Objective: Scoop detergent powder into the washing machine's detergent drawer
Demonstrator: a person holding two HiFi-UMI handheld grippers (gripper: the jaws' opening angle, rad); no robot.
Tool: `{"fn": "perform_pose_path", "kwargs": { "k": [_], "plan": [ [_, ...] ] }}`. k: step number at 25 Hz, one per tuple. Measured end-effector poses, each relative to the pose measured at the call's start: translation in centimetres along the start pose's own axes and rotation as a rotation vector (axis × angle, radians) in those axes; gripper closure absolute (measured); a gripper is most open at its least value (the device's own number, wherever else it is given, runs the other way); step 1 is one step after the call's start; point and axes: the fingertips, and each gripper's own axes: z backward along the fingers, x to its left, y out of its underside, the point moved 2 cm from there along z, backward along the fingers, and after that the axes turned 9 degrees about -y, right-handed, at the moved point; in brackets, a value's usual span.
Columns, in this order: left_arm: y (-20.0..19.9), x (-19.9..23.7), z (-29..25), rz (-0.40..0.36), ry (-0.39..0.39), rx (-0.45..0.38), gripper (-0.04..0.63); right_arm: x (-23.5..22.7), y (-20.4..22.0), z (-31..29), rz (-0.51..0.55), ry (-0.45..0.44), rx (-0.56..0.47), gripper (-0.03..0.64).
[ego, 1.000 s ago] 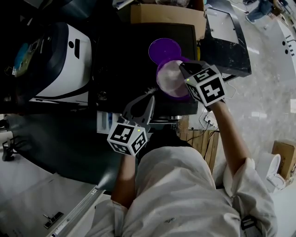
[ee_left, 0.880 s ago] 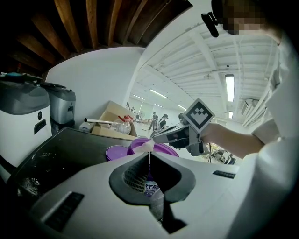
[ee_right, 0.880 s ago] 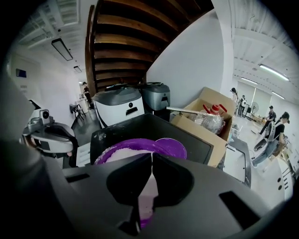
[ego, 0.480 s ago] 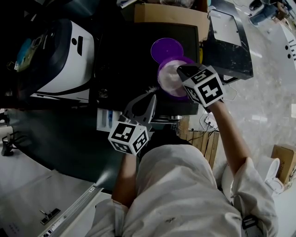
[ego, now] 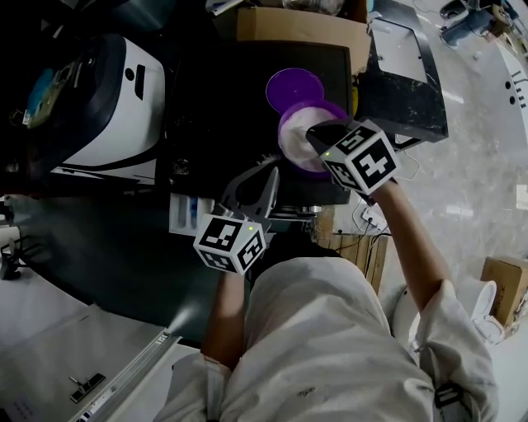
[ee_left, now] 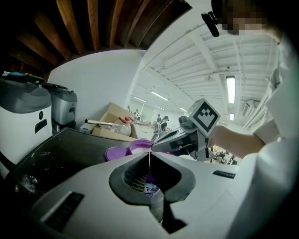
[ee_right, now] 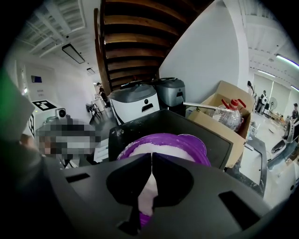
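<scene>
A purple tub (ego: 294, 142) full of white detergent powder (ee_right: 154, 148) stands on a black top (ego: 223, 99), with its purple lid (ego: 294, 86) lying flat just behind it. My right gripper (ego: 313, 132) hovers over the tub's near-right rim, jaws shut, and nothing shows between them (ee_right: 152, 155). In the left gripper view the right gripper (ee_left: 154, 148) points across the tub (ee_left: 140, 145). My left gripper (ego: 267, 175) is shut too, low at the top's front edge, aimed at the tub. A pale drawer-like part (ego: 186, 216) sticks out below the front edge, left of it.
A white and dark appliance (ego: 115, 107) stands left of the black top. A cardboard box (ego: 297, 25) with a plastic bottle (ee_right: 229, 116) sits behind it. A black cabinet (ego: 404, 82) is at the right, with pale floor beyond.
My right gripper has edged left and slightly nearer, further over the tub's powder. The left gripper has hardly moved.
</scene>
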Motion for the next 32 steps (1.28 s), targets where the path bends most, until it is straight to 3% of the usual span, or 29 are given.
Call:
{"fn": "perform_pose_path", "kwargs": {
  "k": [16,32],
  "plan": [
    [-0.3,-0.2,-0.4,0.0,0.006,-0.005,0.574,2.9,1.4,0.4,0.027,-0.134,0.037,0.611],
    [-0.8,0.0,-0.6,-0.01,0.009,-0.009,0.574,4.8,2.4,1.7,-0.085,-0.203,-0.042,0.604]
  ]
}}
